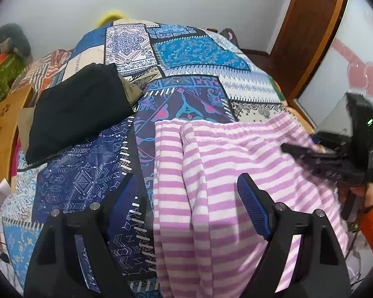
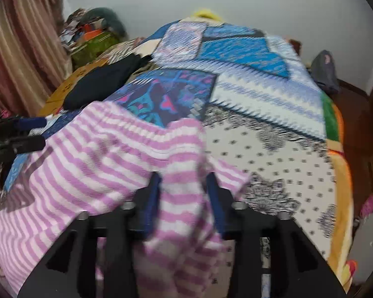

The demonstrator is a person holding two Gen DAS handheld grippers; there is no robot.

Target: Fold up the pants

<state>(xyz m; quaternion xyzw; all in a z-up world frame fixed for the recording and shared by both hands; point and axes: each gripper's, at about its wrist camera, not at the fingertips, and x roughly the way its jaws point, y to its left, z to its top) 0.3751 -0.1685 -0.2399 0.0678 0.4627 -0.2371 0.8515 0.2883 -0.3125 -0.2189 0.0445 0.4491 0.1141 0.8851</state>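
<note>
Looks like the squaring-up stage before the first fold, judging by how the striped pants (image 1: pixel 223 173) lie. Finds them spread over the near part of the bed (image 1: pixel 186 49), on its patchwork cover, with the elastic waistband (image 2: pixel 136 129) towards the far side and the legs running off the near edge, well apart from a folded black garment (image 1: pixel 79 109) at the left.

To do it well: flatten the ridge first, pull the waistband straight, and line up one leg on the other before bringing anything across. Keep both ends level, since fleecy cloth of this kind probably drags and bunches rather than slides. Take hold at the seam or band, not mid-panel.

Shows the left hand-held gripper (image 1: pixel 186 181) standing wide open and gripping nothing; hangs just above the left edge of the pants, with one finger over the stripes and the other over the bare cover.

Shows the right hand-held gripper (image 2: pixel 184 176) about half open at the right side of the pants, near the waistband, with a raised ridge of striped cloth running up between the jaws and filling the gap. Cannot tell through the blur whether the pads actually pinch that ridge or merely flank it.
</note>
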